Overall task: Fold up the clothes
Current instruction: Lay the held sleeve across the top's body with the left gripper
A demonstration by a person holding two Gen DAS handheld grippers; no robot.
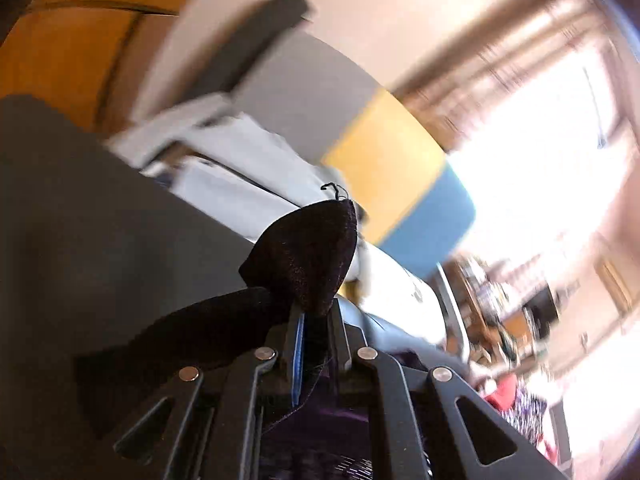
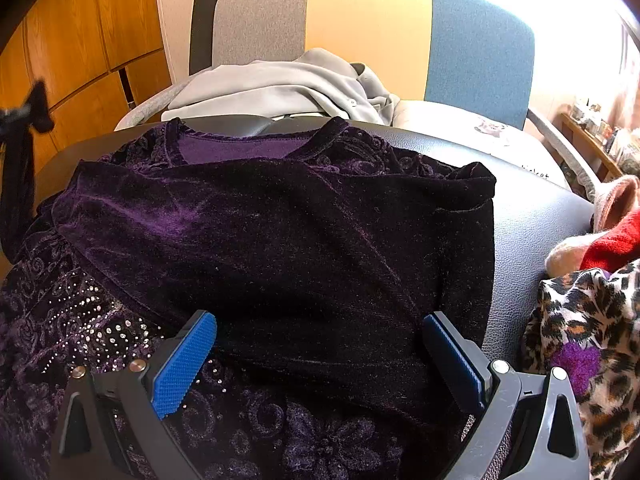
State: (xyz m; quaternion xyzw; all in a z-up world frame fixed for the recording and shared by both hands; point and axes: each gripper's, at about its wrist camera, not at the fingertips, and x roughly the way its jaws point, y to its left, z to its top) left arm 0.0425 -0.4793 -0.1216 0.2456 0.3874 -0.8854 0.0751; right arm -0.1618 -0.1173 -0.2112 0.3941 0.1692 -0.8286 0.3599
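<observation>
A dark purple velvet top [image 2: 280, 240] lies spread on a black leather surface [image 2: 528, 224], with one sleeve folded across its chest. My right gripper [image 2: 320, 356] is open just above its lower part, blue pads [image 2: 184, 364] on either side of the folded sleeve. My left gripper [image 1: 314, 320] is shut on a fold of the same dark velvet fabric [image 1: 308, 256], lifted off the surface at the left; it shows far left in the right wrist view [image 2: 24, 120], blurred.
A grey garment [image 2: 280, 88] lies behind the top, before a grey, yellow and blue chair back [image 2: 368, 28]. A leopard-print cloth [image 2: 588, 344] and red and pink items [image 2: 612, 240] pile at the right. Wooden cabinets [image 2: 80, 40] stand at the left.
</observation>
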